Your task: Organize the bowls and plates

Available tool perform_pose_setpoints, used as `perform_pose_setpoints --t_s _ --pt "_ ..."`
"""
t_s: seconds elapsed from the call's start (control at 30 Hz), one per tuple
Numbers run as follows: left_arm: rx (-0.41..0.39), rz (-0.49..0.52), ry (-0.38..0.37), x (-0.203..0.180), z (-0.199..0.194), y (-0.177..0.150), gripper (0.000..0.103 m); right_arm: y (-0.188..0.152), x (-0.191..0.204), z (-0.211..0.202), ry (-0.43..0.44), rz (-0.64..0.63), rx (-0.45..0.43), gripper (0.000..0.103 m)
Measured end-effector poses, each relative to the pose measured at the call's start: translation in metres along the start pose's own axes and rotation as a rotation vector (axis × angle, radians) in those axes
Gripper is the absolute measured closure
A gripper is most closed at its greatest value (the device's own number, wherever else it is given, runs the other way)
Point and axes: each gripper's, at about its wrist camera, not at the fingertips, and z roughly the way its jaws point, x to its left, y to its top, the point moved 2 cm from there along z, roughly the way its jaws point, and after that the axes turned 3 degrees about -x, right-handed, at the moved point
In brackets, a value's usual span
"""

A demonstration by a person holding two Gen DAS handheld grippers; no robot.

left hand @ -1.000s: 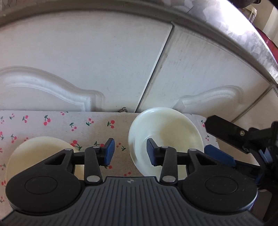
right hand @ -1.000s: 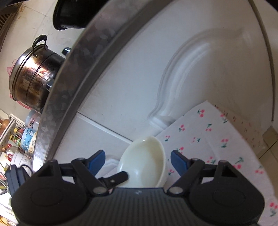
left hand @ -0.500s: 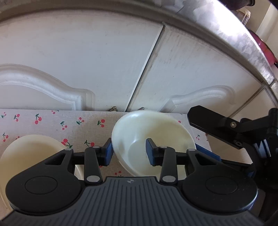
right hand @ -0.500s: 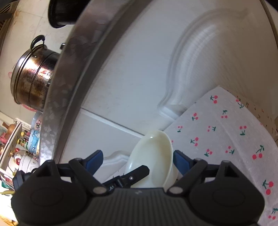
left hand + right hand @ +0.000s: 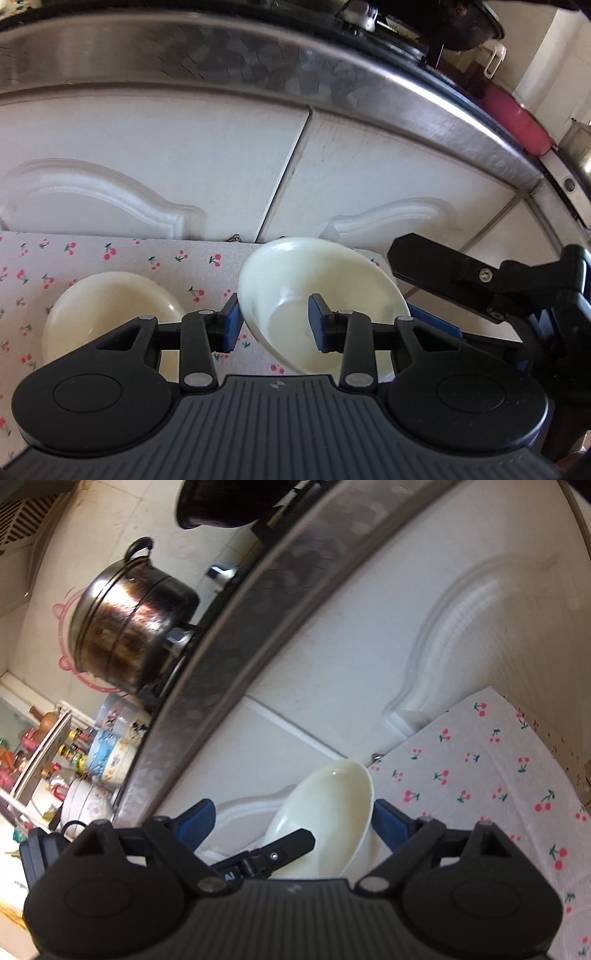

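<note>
Cream-white glossy plastic bowl (image 5: pixel 325 295) sits tilted between the blue-padded fingers of the left gripper (image 5: pixel 275 325), its left rim wall pinched by the two pads, one outside and one inside the bowl. Its mouth faces up and toward the white panelled cabinet doors (image 5: pixel 184 166) behind it, with the far rim raised and the base low and near the camera. From the right wrist view the same bowl (image 5: pixel 328 812) shows as a narrow oval with its long axis running from lower left to upper right, its rim close to the cabinet face.

A second cream-white bowl (image 5: pixel 110 314) rests upright on the cherry-print white cloth (image 5: pixel 110 254), left of the held bowl and apart from it, with a strip of bare cloth between them.

The right gripper (image 5: pixel 291 819) has its jaws spread wide on either side of the bowl and grips nothing; whether either pad touches the rim I cannot tell.

The cloth ends at the cabinet doors, and a steel counter edge (image 5: pixel 332 85) overhangs them. A scorched steel pot (image 5: pixel 129 620) stands on the counter.
</note>
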Motion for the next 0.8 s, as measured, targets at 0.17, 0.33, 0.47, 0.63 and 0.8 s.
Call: perform_pose_setpoints --t_s 0.17,0.33,0.47,0.63,0.8 --pt "-0.012 -0.015 -0.017 0.001 -0.031 -0.005 0.063 -0.004 0.018 -0.015 0.018 -0.022 0.017 0.011" --pt "-0.022 -0.031 -0.037 -0.001 -0.064 -0.008 0.063 -0.012 0.033 -0.032 0.033 -0.032 0.032 0.011" --pt "-0.035 -0.017 -0.054 -0.008 -0.096 -0.016 0.063 -0.019 0.043 -0.048 0.045 -0.046 0.047 0.011" --pt "-0.031 0.007 -0.074 -0.014 -0.121 -0.034 0.063 -0.031 0.056 -0.069 0.051 -0.068 0.074 0.01" --pt "0.0 0.014 -0.088 -0.006 -0.135 -0.062 0.063 -0.044 0.065 -0.086 0.046 -0.13 0.111 0.01"
